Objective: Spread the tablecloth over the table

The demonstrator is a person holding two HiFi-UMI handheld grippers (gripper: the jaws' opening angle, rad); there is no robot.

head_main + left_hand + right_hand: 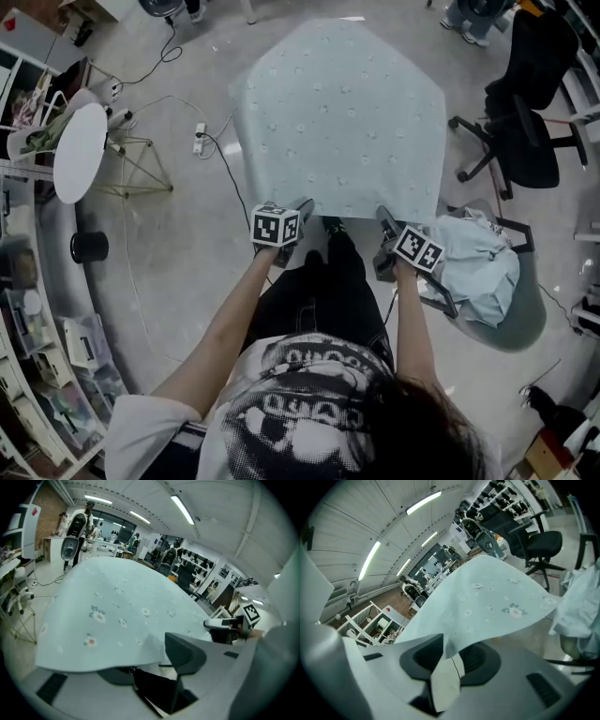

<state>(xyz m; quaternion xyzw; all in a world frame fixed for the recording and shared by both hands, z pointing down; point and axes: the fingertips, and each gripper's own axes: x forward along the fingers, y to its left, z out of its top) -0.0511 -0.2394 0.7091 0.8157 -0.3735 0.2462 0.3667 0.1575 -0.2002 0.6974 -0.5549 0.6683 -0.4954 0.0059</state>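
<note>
A pale blue tablecloth (342, 112) with small flower prints lies draped over the table, which it hides entirely. Both grippers sit at its near edge. My left gripper (302, 212) is at the near left corner; in the left gripper view the cloth's hem (117, 660) lies over one jaw, and the jaws of the left gripper (150, 670) stand apart. My right gripper (385, 218) is at the near right corner. In the right gripper view a cloth corner (447, 677) hangs loose between the spread pads of the right gripper (451, 663).
A black office chair (525, 122) stands right of the table. A chair piled with pale blue fabric (480, 272) is close to my right hand. A round white side table (80, 150), a power strip with cables (199, 138) and shelves (37, 375) are on the left.
</note>
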